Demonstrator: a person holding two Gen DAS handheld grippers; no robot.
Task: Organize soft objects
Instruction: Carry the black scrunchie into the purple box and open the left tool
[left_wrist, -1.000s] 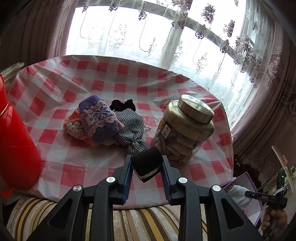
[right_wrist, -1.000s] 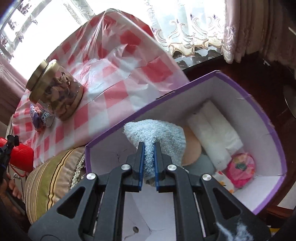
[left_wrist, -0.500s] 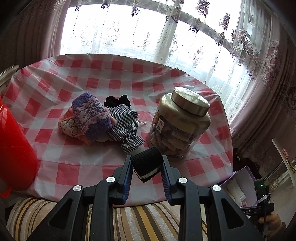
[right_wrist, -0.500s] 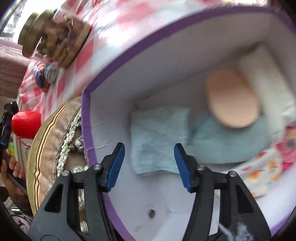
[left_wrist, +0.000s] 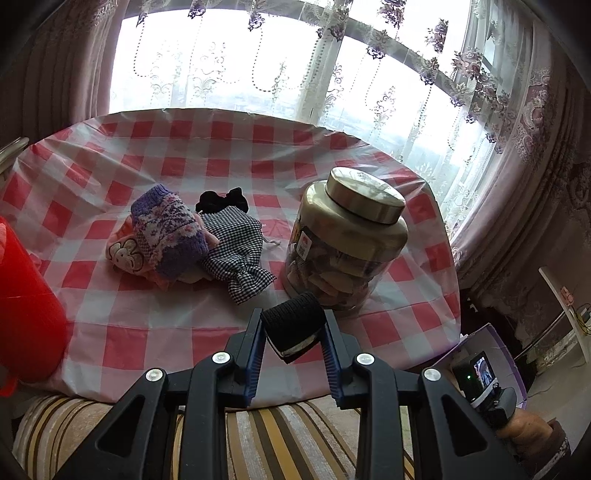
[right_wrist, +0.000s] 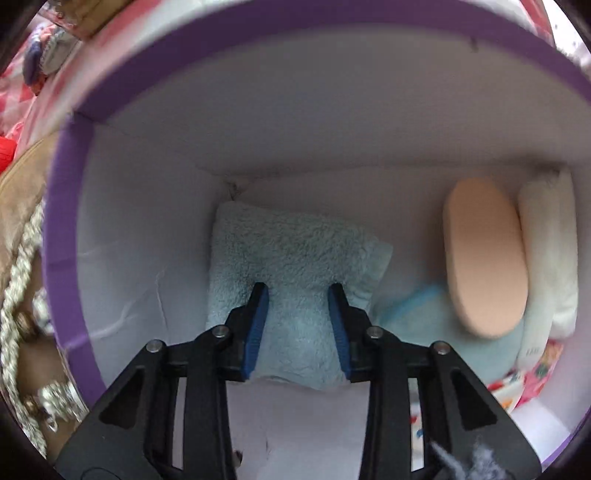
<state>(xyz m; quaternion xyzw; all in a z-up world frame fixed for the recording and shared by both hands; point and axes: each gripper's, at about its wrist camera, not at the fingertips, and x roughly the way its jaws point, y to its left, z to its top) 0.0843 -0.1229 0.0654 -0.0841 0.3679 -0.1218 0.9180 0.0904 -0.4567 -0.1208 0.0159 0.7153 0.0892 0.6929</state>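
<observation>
A round surface (left_wrist: 236, 155) under a red-and-white checked cloth stands before a bright window hung with lace curtains (left_wrist: 406, 92). On the cloth lies a small heap of soft things: a purple knitted sock (left_wrist: 168, 229) over a pink piece with a rabbit face (left_wrist: 123, 254), a black-and-white houndstooth cloth (left_wrist: 236, 251) just beside them, and a black scrunchie (left_wrist: 221, 199) behind. A clear jar (left_wrist: 347, 243) with a metal lid stands to their right, near the cloth's edge, and a red container (left_wrist: 26, 314) fills the left border.

The left tool (left_wrist: 293, 328) hangs over the near edge of the surface, its blue-padded jaws clamped on a rolled black fabric (left_wrist: 293, 325) with a pale band at its lower end; the roll sits squarely between the pads, clear of the cloth.

The right tool (right_wrist: 298, 317) points down into a purple-rimmed box (right_wrist: 184, 55) with white walls. Its jaws have just been closing, and a folded pale blue towel (right_wrist: 291, 243) lies on the box floor between them. The pads seem to press into the pile on either side, though blur makes a firm grip hard to confirm. To the right in the box lie a peach oval sponge (right_wrist: 480, 266), a white roll (right_wrist: 546, 258) against the wall, a light blue cloth (right_wrist: 443, 321) and a flowery piece (right_wrist: 532, 376) in the corner.
</observation>
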